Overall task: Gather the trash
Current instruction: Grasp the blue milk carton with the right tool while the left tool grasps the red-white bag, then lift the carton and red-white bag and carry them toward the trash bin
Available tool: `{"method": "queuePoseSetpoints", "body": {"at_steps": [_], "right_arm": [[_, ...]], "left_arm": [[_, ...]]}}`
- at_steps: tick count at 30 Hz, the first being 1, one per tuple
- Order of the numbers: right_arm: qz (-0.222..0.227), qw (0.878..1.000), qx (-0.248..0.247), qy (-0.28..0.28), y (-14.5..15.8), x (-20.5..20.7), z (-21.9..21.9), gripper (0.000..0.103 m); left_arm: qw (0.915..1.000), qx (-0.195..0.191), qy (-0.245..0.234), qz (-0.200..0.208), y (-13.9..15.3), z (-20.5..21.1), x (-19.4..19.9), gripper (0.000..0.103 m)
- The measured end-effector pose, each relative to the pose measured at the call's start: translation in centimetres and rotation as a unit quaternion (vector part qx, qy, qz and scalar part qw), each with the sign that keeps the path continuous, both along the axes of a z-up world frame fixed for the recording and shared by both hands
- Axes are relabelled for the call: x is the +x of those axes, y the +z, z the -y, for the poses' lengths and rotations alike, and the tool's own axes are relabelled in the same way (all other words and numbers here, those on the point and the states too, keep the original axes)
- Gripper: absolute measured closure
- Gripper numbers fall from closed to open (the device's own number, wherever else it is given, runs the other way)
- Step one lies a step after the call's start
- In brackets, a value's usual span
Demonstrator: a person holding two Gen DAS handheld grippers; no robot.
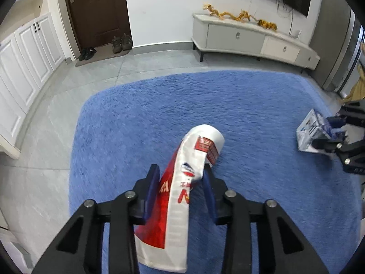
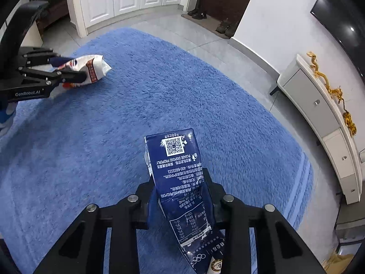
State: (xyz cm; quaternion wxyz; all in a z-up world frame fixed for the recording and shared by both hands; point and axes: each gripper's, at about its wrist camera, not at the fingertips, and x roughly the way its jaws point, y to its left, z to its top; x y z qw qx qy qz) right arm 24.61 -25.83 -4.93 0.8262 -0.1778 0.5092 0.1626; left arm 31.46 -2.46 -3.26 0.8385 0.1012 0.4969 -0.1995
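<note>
Two grippers work above the blue rug [image 1: 228, 105]. The left gripper [image 1: 181, 178] has its fingers clamped on a red-and-white carton [image 1: 182, 196]. The right gripper [image 2: 180, 187] pinches a dark blue carton [image 2: 180, 182].

Two matte black plastic two-finger grippers, identical in build. Left gripper [image 1: 180, 173]: angular open-frame linkage arms with triangular cut-outs, four round silver pivot screws across the top, dark blue flat pads [image 1: 153, 191] lining the inner faces of the jaws. Right gripper [image 2: 178, 182]: same black frame, same four silver screw heads, same dark blue pad lining. Seen side-on from the right wrist camera, white "GenRobot.AI" lettering [image 2: 27, 94] along the black side bar of the left unit, small silver bolts dotting its linkage, a curved black housing above. Blue part [image 2: 5, 114] beneath it, too blurred to identify.
</note>
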Motion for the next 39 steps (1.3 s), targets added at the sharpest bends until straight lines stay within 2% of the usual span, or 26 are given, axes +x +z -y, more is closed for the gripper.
{"method": "queuePoseSetpoints", "body": {"at_steps": [6, 9, 16, 24, 29, 31, 34, 39], "right_arm": [[0.023, 0.999, 0.023, 0.0, 3.0, -5.8, -0.5, 0.071], [0.032, 0.999, 0.03, -0.004, 4.1, -8.6, -0.3, 0.071], [0.047, 0.998, 0.035, -0.027, 5.7, -16.5, 0.2, 0.071], [0.056, 0.997, 0.042, -0.034, 6.4, -23.1, 0.0, 0.071], [0.055, 0.997, 0.044, -0.035, 5.7, -25.3, -0.1, 0.071], [0.051, 0.997, 0.042, -0.035, 5.3, -25.9, -0.1, 0.071], [0.044, 0.998, 0.04, -0.037, 4.7, -26.8, -0.1, 0.071], [0.045, 0.997, 0.04, -0.042, 4.8, -27.0, 0.0, 0.071]], "left_arm": [[0.9991, -0.043, -0.001, -0.006, 2.3, -0.2, -5.0, 0.071], [0.9986, -0.05, -0.015, -0.006, 3.3, 0.3, -8.3, 0.071], [0.9941, -0.098, -0.04, -0.022, 4.8, 1.5, -15.7, 0.071], [0.9925, -0.111, -0.051, -0.012, 5.9, 2.5, -21.6, 0.071], [0.9935, -0.106, -0.04, -0.01, 5.9, 2.7, -25.0, 0.072], [0.9948, -0.094, -0.037, 0.01, 6.2, 2.7, -26.0, 0.072], [0.9929, -0.112, -0.038, 0.001, 6.7, 2.6, -27.2, 0.073], [0.9923, -0.116, -0.041, 0.011, 7.4, 2.7, -28.3, 0.073]]}}
